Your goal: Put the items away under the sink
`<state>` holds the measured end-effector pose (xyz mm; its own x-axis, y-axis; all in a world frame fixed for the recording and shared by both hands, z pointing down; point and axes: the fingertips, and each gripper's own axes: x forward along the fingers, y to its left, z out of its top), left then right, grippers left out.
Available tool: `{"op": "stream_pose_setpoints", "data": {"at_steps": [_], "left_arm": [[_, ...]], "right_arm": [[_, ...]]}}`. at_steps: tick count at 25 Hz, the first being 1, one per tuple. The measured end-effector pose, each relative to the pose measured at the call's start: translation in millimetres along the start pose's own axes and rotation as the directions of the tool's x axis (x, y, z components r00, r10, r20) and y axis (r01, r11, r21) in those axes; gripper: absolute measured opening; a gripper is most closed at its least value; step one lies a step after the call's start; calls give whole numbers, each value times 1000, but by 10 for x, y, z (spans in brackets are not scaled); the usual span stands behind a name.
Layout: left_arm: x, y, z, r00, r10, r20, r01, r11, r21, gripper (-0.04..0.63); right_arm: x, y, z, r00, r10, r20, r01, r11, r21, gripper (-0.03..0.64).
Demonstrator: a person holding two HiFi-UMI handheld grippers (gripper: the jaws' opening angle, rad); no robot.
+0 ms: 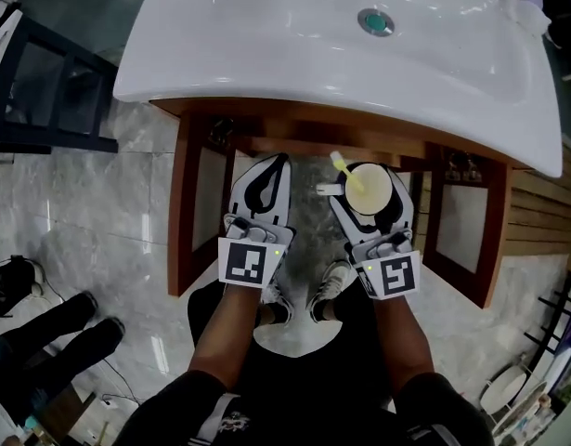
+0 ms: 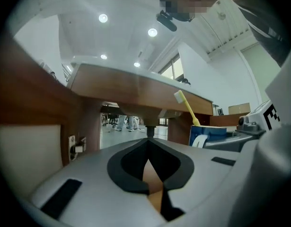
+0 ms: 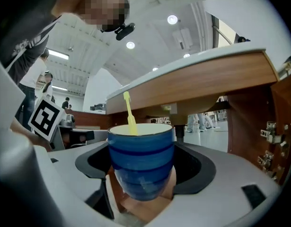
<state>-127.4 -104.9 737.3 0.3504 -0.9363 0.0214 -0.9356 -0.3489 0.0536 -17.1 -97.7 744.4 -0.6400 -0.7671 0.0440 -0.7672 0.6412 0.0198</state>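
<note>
A blue striped mug with a cream inside holds a yellow toothbrush. My right gripper is shut on the mug and holds it upright in front of the open wooden cabinet under the white sink. Both cabinet doors, the left door and the right door, stand open. My left gripper hangs beside it at the same height, shut and holding nothing. In the left gripper view the mug and toothbrush show at the right.
The drain pipe hangs in the middle of the cabinet opening. Door hinges sit on the side panels. My shoes stand on the marble floor below. A black frame is at the left, another person's legs at the lower left.
</note>
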Motion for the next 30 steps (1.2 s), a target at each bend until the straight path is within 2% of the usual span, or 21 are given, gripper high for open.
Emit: {"op": "stream_pose_setpoints", "data": {"at_steps": [3,6,9,14,17,20,30], "left_arm": [[111,150,-293,998,14,59,-15,1000,9,0],[171,251,-534,993,20,116,-18,1000,-19,0],[257,257,-743,994,8,106,-9,1000,9,0],[452,259,-1028,999,10,34,-11,1000,27,0],[499,259,-994,999,-1,52,-2,999,55,0],[493,296,-908,996,25,88,-32,996,81,0],[459,309,-838,994,33,101,-43,995,89,0]], "right_arm": [[161,-77,-318,1000,-8,3,8,1000,-8,402],[282,-164,-558,1000,-11,14,11,1000,-19,402],[389,-189,-723,1000,0,23,1,999,-40,402],[514,-280,-855,999,-9,38,10,999,-37,402],[620,-331,-903,1000,-16,20,16,1000,-3,402],[763,-353,-950,1000,-6,-3,6,1000,14,402],[1261,-484,-1002,997,-25,-70,24,1000,-16,402]]}}
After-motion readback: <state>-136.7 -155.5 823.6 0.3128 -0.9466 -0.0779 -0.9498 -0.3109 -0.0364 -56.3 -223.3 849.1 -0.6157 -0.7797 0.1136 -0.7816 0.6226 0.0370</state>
